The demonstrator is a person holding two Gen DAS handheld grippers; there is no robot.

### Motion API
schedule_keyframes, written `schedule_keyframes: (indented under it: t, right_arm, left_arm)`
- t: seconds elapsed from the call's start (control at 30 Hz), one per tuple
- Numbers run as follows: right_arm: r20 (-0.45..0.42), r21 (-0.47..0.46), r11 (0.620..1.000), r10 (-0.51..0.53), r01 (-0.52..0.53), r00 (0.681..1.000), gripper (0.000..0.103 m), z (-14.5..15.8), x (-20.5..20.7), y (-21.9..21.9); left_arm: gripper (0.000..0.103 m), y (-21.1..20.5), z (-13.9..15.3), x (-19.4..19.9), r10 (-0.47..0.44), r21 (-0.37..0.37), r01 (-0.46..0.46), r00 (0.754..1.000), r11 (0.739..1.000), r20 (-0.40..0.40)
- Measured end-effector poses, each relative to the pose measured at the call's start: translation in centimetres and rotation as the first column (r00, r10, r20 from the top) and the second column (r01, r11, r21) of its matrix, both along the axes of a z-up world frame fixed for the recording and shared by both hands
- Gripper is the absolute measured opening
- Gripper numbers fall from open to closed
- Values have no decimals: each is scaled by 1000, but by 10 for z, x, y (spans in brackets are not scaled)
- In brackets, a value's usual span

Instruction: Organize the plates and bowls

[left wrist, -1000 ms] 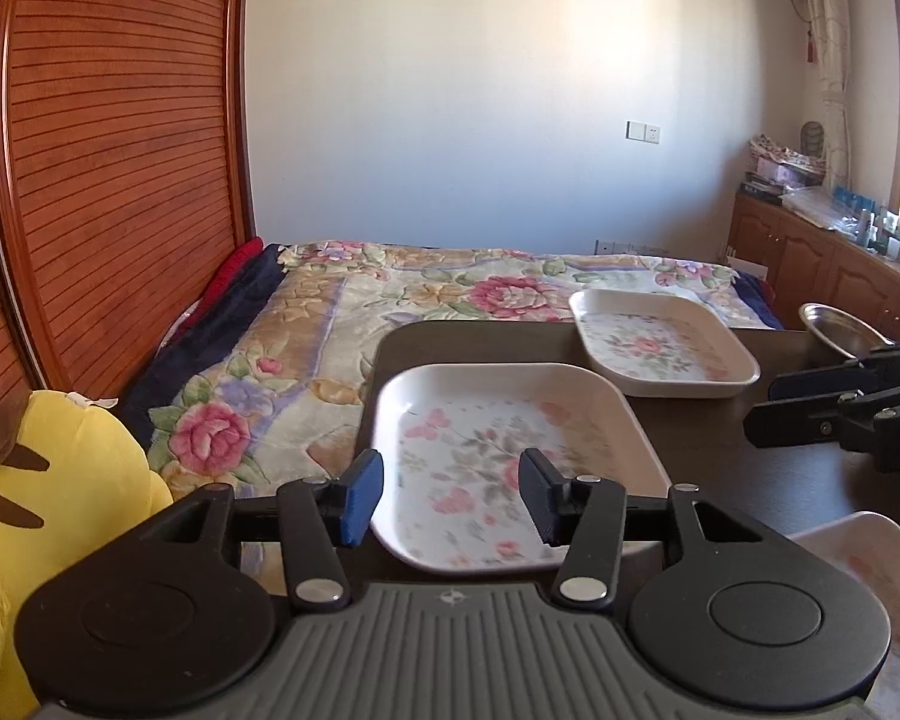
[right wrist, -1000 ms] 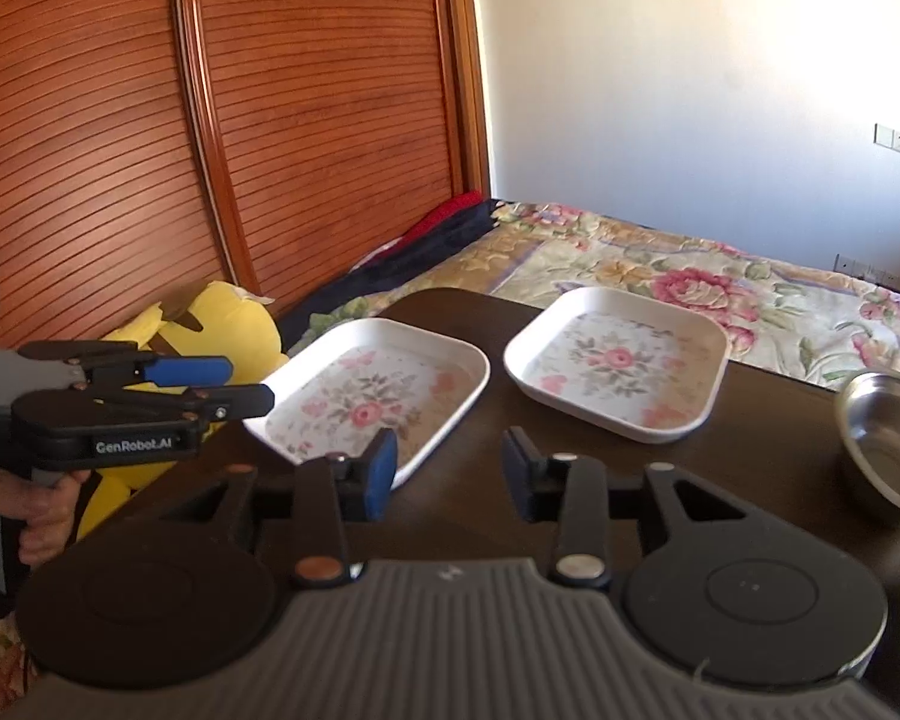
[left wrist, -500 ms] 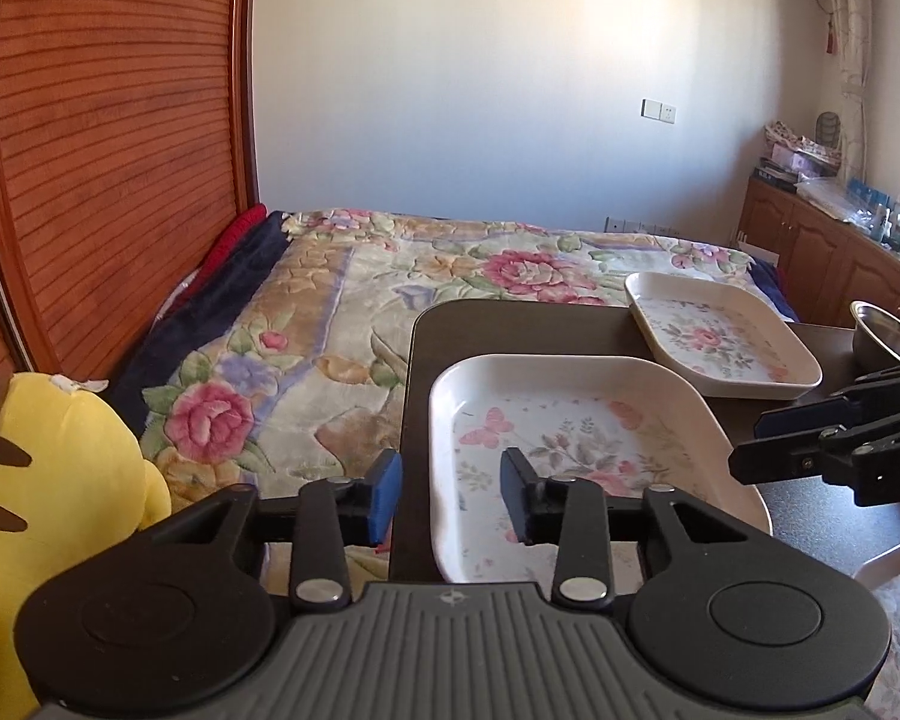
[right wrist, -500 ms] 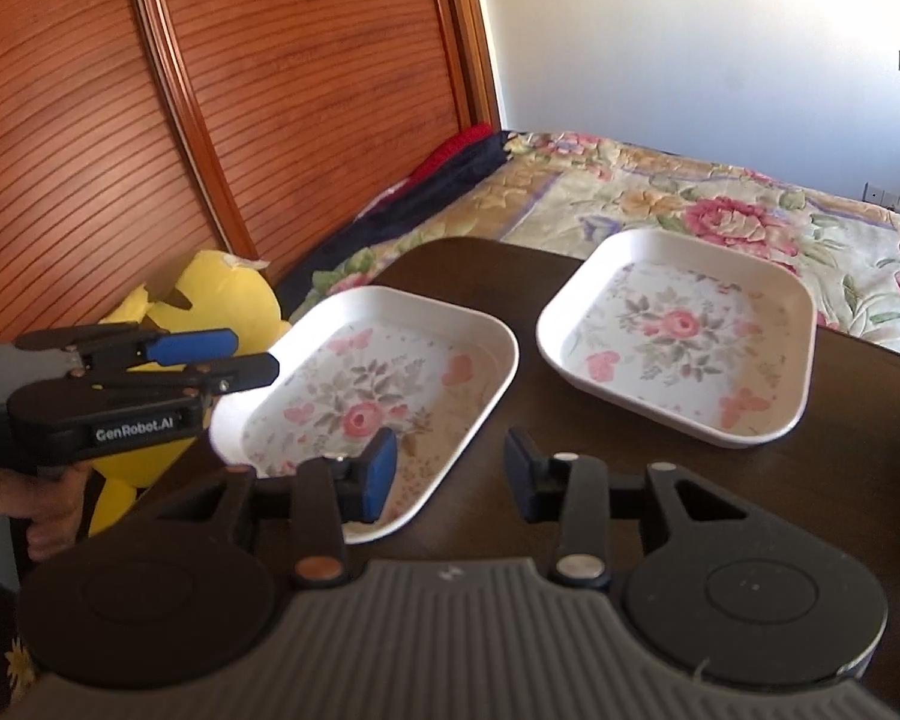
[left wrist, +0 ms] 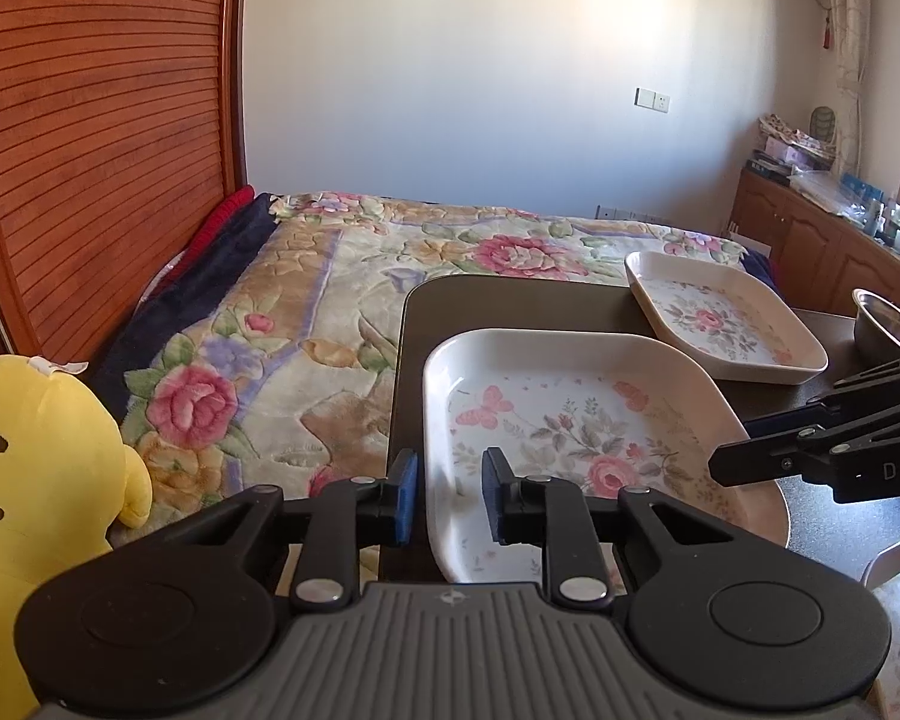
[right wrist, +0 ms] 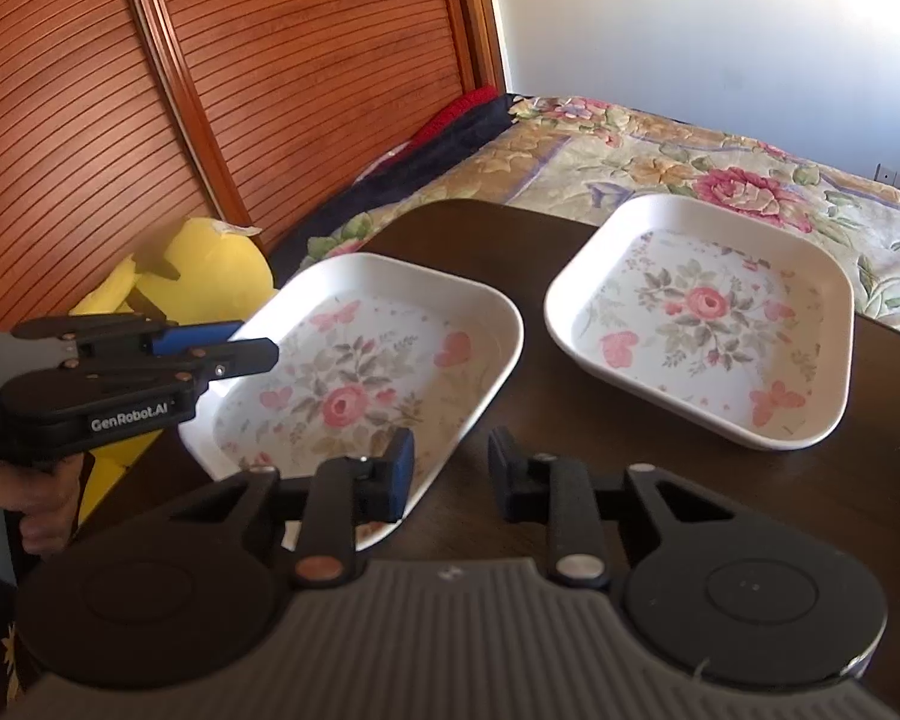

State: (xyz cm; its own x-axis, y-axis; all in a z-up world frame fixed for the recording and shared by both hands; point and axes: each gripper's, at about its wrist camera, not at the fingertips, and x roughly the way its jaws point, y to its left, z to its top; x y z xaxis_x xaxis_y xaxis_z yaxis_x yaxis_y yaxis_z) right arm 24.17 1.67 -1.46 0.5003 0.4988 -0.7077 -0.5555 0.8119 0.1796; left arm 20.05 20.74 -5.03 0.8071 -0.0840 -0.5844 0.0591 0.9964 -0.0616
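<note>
I see two white square plates with rounded corners and raised rims, each printed with a pink rose, leaves and butterflies. The nearer plate (right wrist: 354,372) lies flat at the left edge of the dark table (right wrist: 570,420), one corner over the edge. The farther plate (right wrist: 708,324) lies flat beyond it, apart. A steel bowl (left wrist: 885,324) sits upright, just beside the farther plate.
</note>
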Motion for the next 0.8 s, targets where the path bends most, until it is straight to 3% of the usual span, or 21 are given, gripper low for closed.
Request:
schedule_keyframes:
  t: [0.23, 0.8]
  right_arm:
    - [-17, -7, 1000, 16, -16, 1000, 21, -3, 3, 4]
    - [-40, -8, 1000, 17, -18, 999, 18, -3, 5, 5]
  left_arm:
    - [18, 3, -3, 1, -3, -14, 3, 1000, 1000, -5]
    - [14, 5, 7, -13, 10, -48, -10, 1000, 999, -13]
